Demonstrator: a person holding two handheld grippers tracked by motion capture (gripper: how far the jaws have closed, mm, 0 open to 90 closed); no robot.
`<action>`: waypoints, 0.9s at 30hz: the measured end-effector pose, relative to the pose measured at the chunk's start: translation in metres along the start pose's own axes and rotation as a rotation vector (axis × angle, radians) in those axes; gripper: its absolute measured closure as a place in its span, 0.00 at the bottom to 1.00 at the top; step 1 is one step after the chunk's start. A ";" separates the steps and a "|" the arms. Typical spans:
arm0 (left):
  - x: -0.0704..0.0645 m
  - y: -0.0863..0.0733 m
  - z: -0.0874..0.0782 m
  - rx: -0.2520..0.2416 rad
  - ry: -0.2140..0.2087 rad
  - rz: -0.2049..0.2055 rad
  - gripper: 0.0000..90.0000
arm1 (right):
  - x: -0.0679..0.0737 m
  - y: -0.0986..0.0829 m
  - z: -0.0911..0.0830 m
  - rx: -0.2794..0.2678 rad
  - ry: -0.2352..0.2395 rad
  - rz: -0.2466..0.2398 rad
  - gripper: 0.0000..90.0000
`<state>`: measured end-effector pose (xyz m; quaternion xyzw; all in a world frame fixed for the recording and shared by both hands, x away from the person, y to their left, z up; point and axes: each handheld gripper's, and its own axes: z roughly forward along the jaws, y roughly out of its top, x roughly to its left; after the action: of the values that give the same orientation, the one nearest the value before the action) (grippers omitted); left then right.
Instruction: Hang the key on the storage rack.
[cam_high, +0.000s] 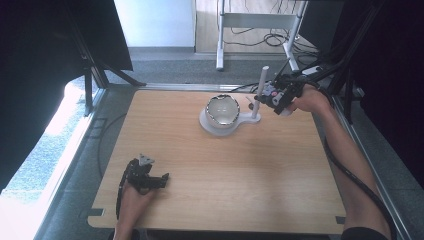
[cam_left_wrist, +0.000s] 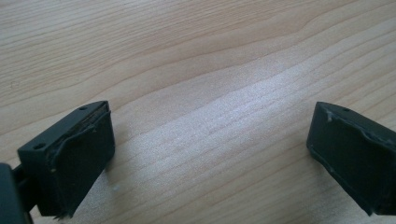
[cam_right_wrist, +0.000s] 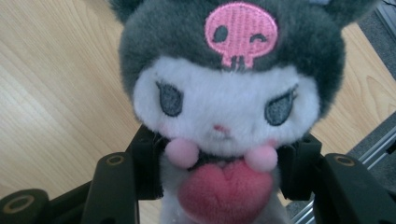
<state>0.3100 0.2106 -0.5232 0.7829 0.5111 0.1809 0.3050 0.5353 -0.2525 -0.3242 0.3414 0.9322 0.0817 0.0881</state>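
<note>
A plush toy (cam_right_wrist: 224, 107) with a dark grey hood, a pink skull patch, a white face and a pink heart sits between the jaws of my right gripper (cam_right_wrist: 222, 163), which is shut on its body. In the high view that gripper (cam_high: 272, 95) hovers at the table's far right, just right of a white upright post (cam_high: 260, 90). The post rises from a white base (cam_high: 247, 119) that carries a pale bowl (cam_high: 222, 110) with a dark rim. My left gripper (cam_high: 159, 179) rests near the front left of the wooden table (cam_high: 225, 170). Its jaws stand wide open over bare wood (cam_left_wrist: 215, 140).
Black frame bars (cam_high: 95, 75) stand at the back left and back right corners. A metal rail (cam_high: 365, 160) runs along the table's right edge. Beyond the far edge is grey floor with white stand legs (cam_high: 220, 45) and loose cables (cam_high: 275, 40).
</note>
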 end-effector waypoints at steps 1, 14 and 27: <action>0.000 0.000 0.000 0.000 0.000 0.000 0.01 | 0.000 0.000 0.005 -0.004 0.001 0.001 0.49; 0.000 0.000 0.000 0.001 0.000 -0.001 0.01 | -0.004 -0.002 0.034 -0.012 -0.018 0.020 0.46; 0.000 0.000 0.000 0.001 0.000 -0.001 0.01 | -0.008 -0.006 0.039 -0.067 -0.031 0.036 0.30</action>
<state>0.3098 0.2106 -0.5232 0.7830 0.5115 0.1804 0.3045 0.5456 -0.2586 -0.3629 0.3561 0.9212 0.1089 0.1124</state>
